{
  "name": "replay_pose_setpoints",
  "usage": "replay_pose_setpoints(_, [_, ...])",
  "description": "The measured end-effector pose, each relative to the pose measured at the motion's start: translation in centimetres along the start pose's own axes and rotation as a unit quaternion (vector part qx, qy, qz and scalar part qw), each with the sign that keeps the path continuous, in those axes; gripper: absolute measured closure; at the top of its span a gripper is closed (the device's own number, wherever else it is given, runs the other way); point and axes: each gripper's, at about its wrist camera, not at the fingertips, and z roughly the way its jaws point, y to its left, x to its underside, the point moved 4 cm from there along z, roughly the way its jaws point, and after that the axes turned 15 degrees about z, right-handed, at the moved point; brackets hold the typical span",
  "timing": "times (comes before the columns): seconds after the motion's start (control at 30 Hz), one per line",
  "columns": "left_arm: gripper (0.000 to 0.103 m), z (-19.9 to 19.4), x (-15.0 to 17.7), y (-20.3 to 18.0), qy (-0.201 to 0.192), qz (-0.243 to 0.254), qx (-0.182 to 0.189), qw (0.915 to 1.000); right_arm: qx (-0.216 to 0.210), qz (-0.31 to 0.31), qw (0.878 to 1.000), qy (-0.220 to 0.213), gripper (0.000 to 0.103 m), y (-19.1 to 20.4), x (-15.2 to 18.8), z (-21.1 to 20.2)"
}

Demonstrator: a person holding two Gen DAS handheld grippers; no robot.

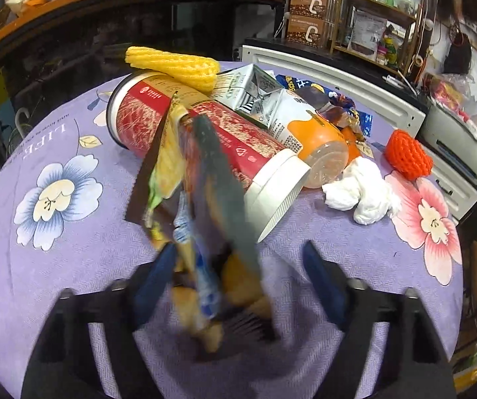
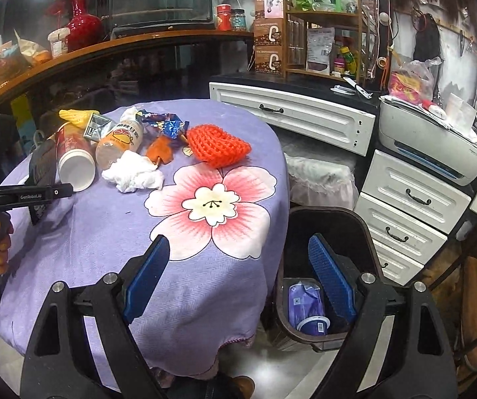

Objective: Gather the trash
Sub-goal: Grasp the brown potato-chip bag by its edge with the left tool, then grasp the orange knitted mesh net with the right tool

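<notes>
A crumpled snack wrapper (image 1: 205, 206), blurred, stands between the fingers of my left gripper (image 1: 240, 245). It leans on the left pad (image 1: 158, 276); the right pad is clear of it, so the jaws are open. Behind it lie a red canister with a white lid (image 1: 211, 126), a yellow foam net (image 1: 175, 66), a milk carton (image 1: 251, 89), an orange-labelled bottle (image 1: 311, 136), a white tissue wad (image 1: 361, 189) and an orange foam net (image 1: 408, 153). My right gripper (image 2: 238, 239) is open and empty above the table's near edge, beside the dark bin (image 2: 368, 232).
The round table wears a purple flowered cloth (image 2: 205, 292). A purple cup (image 2: 306, 302) lies in the bin on the floor to the table's right. White drawers (image 2: 404, 219) and a printer (image 2: 437, 146) stand behind the bin. A hand (image 2: 0, 246) holds the left gripper's handle.
</notes>
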Motion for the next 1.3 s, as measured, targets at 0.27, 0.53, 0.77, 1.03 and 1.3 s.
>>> replay_pose_setpoints(0.27, [0.086, -1.1, 1.5, 2.0, -0.004, -0.03, 0.012, 0.9995, -0.009, -0.009, 1.0, 0.001, 0.018, 0.7, 0.2, 0.0])
replay_pose_setpoints(0.53, [0.097, -2.8, 2.8, 3.1, -0.031, -0.038, 0.04, 0.998, -0.029, -0.023, 0.999, 0.003, 0.018, 2.0, -0.3, 0.6])
replay_pose_setpoints(0.77, [0.097, -6.3, 2.8, 2.7, -0.071, -0.022, 0.055, 0.9957, -0.046, -0.028, 0.999, 0.006, 0.018, 3.5, -2.4, 2.4])
replay_pose_setpoints(1.03, [0.097, -8.3, 2.2, 0.3, -0.099, 0.003, 0.088, 0.9912, -0.024, -0.055, 0.998, 0.015, 0.021, 5.4, -5.8, 8.0])
replay_pose_setpoints(1.3, [0.097, -7.7, 2.5, -0.5, -0.094, 0.014, 0.105, 0.99, 0.02, -0.098, 0.993, 0.061, 0.039, 7.3, -7.3, 13.7])
